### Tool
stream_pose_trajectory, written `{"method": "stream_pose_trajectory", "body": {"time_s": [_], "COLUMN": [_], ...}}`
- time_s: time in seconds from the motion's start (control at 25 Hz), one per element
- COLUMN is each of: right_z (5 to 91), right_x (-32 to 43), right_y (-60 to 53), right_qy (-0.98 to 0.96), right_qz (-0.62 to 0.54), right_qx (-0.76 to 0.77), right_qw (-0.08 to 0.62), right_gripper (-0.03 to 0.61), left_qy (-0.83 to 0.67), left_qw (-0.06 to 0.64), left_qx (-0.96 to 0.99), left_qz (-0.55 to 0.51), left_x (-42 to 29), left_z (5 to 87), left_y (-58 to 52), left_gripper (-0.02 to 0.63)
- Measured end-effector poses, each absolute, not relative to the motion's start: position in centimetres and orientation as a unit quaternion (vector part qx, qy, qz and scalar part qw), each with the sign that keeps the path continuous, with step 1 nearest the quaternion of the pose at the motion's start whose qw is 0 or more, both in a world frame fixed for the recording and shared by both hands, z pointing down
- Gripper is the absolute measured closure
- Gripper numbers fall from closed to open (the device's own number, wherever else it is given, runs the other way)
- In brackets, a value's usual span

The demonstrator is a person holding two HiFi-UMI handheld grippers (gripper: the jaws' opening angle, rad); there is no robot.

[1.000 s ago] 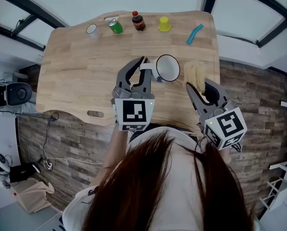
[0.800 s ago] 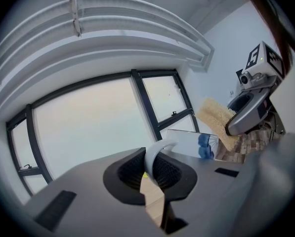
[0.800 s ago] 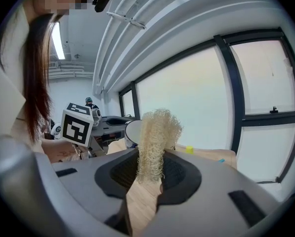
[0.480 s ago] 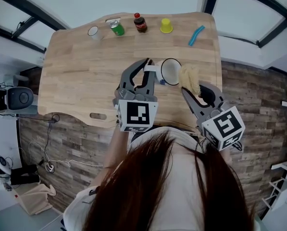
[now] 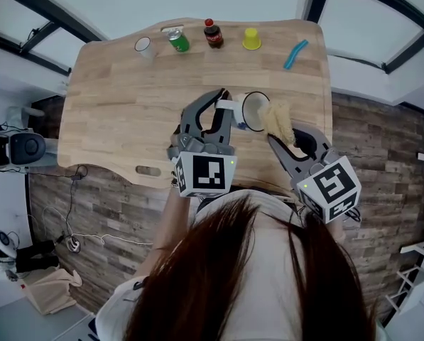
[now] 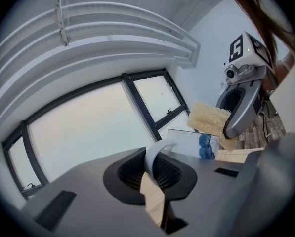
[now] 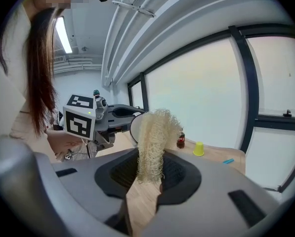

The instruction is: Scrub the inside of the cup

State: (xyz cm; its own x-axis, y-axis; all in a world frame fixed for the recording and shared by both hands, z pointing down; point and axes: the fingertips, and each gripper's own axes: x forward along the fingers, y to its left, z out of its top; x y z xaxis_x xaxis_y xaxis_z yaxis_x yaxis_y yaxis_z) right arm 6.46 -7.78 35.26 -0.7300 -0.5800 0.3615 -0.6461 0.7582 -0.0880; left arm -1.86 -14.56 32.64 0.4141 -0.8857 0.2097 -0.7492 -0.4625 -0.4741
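Note:
A white enamel cup [image 5: 254, 111] with a dark rim hangs above the wooden table, tipped with its mouth toward the right. My left gripper [image 5: 222, 105] is shut on the cup's handle [image 6: 156, 154]. My right gripper [image 5: 279, 137] is shut on a pale yellow loofah scrubber [image 5: 278, 120], whose end touches the cup's mouth. In the right gripper view the loofah scrubber [image 7: 153, 144] stands up between the jaws, with the cup [image 7: 136, 127] just behind it. The left gripper view shows the loofah scrubber [image 6: 210, 119] next to the cup's wall [image 6: 192, 144].
Along the far edge of the wooden table [image 5: 119, 112] stand a small white cup [image 5: 143, 46], a green can [image 5: 176, 40], a dark soda bottle [image 5: 213, 34] and a yellow cup [image 5: 251, 38]. A blue stick [image 5: 295, 54] lies at the far right.
The left gripper has lifted and tipped the cup toward the right. The right gripper has brought the loofah scrubber left, up to the cup's mouth.

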Motion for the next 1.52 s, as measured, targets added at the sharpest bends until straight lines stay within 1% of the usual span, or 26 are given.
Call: {"method": "stream_pose_trajectory", "body": {"time_s": [0.4,1.0,1.52], "right_z": [36.1,37.5,38.8], "right_x": [6.2,6.4,5.8], "right_y": [-7.5,-7.0,-6.9], "right_qy": [-0.929,-0.926,-0.921], "right_qz": [0.110,0.112,0.131], "right_qx": [0.302,0.278,0.259], "right_qw": [0.182,0.231,0.259], "right_gripper": [0.472,0.472,0.472], "left_qy": [0.488,0.450,0.420], "left_qw": [0.186,0.250,0.295], "left_qx": [-0.822,-0.813,-0.800], "left_qz": [-0.228,-0.272,-0.309], "left_x": [-1.5,0.4,1.2], "left_z": [32.7,32.8,33.1], "left_y": [-14.2,-14.0,-14.0], "left_gripper": [0.589,0.589,0.589]}}
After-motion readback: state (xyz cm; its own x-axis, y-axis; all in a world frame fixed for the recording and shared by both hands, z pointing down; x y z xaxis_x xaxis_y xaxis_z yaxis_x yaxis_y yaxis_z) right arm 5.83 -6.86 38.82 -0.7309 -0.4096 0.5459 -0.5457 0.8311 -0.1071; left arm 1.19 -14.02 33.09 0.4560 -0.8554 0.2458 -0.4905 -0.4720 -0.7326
